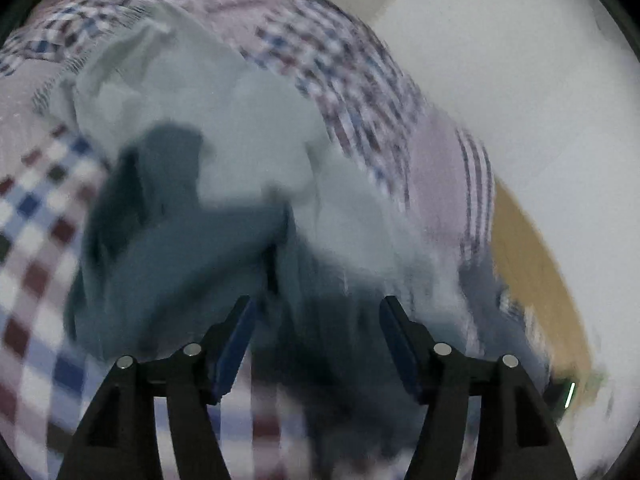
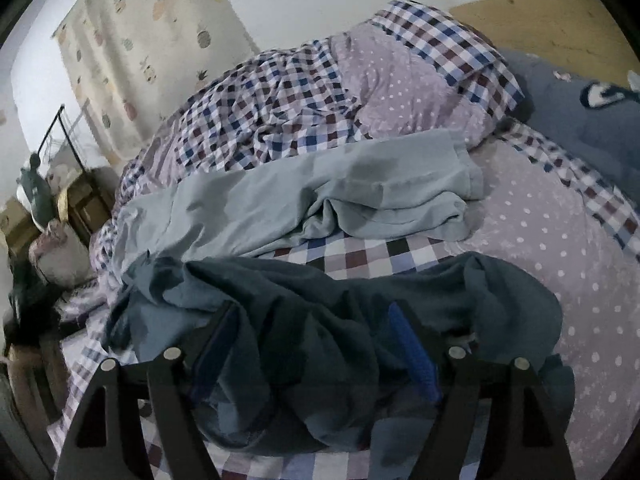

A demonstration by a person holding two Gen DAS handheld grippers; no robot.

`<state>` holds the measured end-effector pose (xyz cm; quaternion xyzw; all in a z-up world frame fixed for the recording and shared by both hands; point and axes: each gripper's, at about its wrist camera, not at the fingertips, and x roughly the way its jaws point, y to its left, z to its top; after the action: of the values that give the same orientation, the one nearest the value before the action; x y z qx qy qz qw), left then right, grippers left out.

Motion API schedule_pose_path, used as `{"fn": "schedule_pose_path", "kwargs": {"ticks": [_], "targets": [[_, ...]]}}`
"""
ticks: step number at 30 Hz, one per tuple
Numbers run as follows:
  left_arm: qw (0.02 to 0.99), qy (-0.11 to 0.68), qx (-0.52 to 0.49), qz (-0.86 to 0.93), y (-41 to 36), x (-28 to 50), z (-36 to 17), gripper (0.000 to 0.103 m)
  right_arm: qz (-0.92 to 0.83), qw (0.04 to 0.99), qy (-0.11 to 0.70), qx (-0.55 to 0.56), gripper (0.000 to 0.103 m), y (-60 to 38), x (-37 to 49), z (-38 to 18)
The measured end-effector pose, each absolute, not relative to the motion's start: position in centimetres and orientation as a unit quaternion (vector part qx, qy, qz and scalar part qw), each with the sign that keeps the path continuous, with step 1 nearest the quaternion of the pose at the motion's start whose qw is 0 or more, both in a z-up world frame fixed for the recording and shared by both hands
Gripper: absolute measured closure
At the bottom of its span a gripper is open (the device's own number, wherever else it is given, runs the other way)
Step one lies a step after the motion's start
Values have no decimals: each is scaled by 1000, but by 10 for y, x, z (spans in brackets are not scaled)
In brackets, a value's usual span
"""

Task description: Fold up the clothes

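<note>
Clothes lie crumpled on the bed, two pieces, and neither is folded flat.

From the left wrist view, much blurred, we see the left hand-held gripper [image 1: 318,344] with its jaws spread wide and nothing between them, over a dark teal garment [image 1: 168,272] that lies against a pale blue garment [image 1: 248,120] on the checked bedcover [image 1: 36,240]. From the right wrist view, the right hand-held gripper [image 2: 316,356] is also spread, its fingers sunk in the bunched teal cloth [image 2: 320,320] but not pinching it; the pale blue piece [image 2: 320,188] lies just behind, rumpled, near the heaped quilt [image 2: 320,80]. We judge the step is taking hold of the teal piece: each gripper needs an edge or corner to spread it flat.
</note>
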<state>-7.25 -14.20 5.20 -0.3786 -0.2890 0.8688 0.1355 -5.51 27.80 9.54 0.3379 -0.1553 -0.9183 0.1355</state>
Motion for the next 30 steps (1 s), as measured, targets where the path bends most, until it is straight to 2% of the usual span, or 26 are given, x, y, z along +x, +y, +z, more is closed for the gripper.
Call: {"fn": "schedule_pose_path", "kwargs": {"ticks": [6, 11, 12, 15, 16, 17, 19, 20, 21, 22, 23, 30], "targets": [[198, -92, -402, 889, -60, 3, 32, 35, -914, 134, -189, 333, 23, 291, -53, 98], [185, -13, -409, 894, -18, 7, 22, 35, -914, 144, -184, 331, 23, 290, -48, 100], [177, -15, -413, 893, -17, 4, 19, 35, -915, 147, -179, 331, 23, 289, -47, 100], [162, -28, -418, 893, -14, -8, 12, 45, -913, 162, -155, 339, 23, 285, -41, 99], [157, -27, -419, 894, -13, -10, 11, 53, -913, 168, -146, 342, 23, 283, -40, 99], [154, -29, -422, 893, -12, -13, 10, 68, -912, 174, -137, 345, 23, 282, -38, 99], [147, -36, -426, 892, -12, -17, 8, 85, -910, 185, -119, 351, 23, 278, -34, 99], [143, -40, -427, 892, -13, -18, 8, 90, -908, 192, -109, 355, 27, 276, -31, 98], [145, -50, -425, 892, -15, -17, 9, 94, -906, 200, -97, 360, 42, 272, -28, 97], [146, -60, -422, 893, -17, -16, 11, 100, -903, 208, -87, 366, 49, 268, -24, 96], [155, -80, -420, 891, -20, -16, 13, 100, -899, 215, -79, 372, 55, 263, -21, 94], [204, -199, -373, 883, -45, -5, 49, 101, -878, 231, -26, 419, 55, 225, -15, 67]]}}
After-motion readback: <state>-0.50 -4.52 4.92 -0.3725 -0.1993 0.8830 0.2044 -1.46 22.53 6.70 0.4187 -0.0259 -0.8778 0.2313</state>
